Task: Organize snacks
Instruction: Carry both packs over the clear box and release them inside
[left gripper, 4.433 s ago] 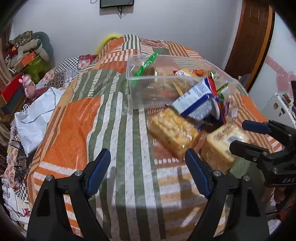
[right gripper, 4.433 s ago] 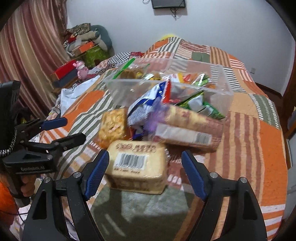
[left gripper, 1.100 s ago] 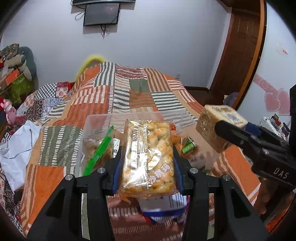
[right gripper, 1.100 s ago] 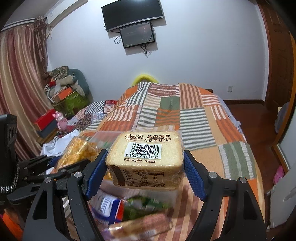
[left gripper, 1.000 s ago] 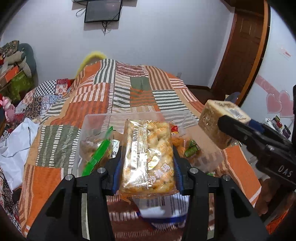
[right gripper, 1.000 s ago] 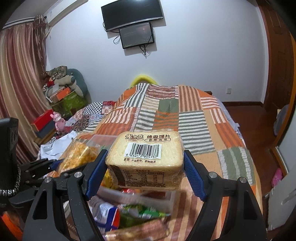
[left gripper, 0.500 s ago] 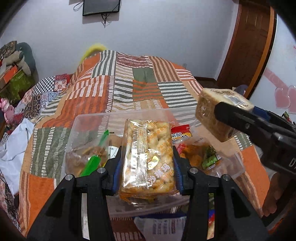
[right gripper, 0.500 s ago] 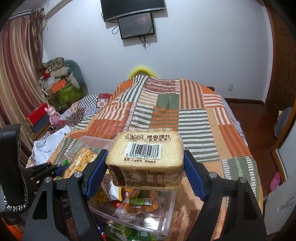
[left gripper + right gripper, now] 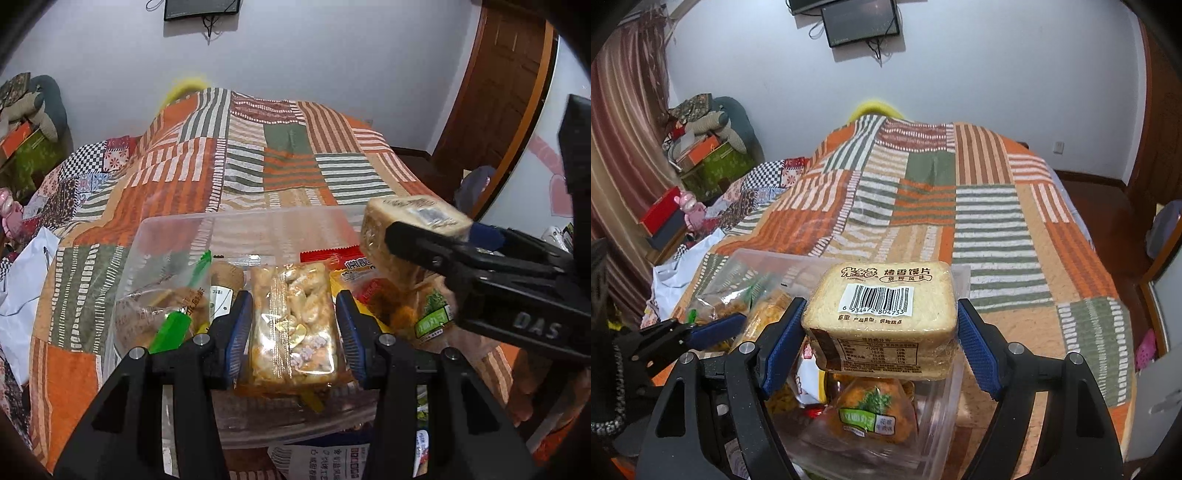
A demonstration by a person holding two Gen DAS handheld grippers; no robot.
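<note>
While both grippers hang over the clear bin (image 9: 177, 229) on the patchwork bedspread (image 9: 280, 155), each is clamped on a pkg. Left gripper (image 9: 293, 317): blue pads pressed to both long sides of the cracker pack (image 9: 293, 317), which lies lengthwise btwn the fingers, above the bin's middle w/ a green-sealed bag (image 9: 166, 306) to its left. Right gripper (image 9: 881, 328): pads squeezing both ends of the bread-slice pack (image 9: 881, 306), barcode up, held crosswise above the bin's (image 9: 938, 413) right end, over an orange snack bag w/ green label (image 9: 871, 413).
</note>
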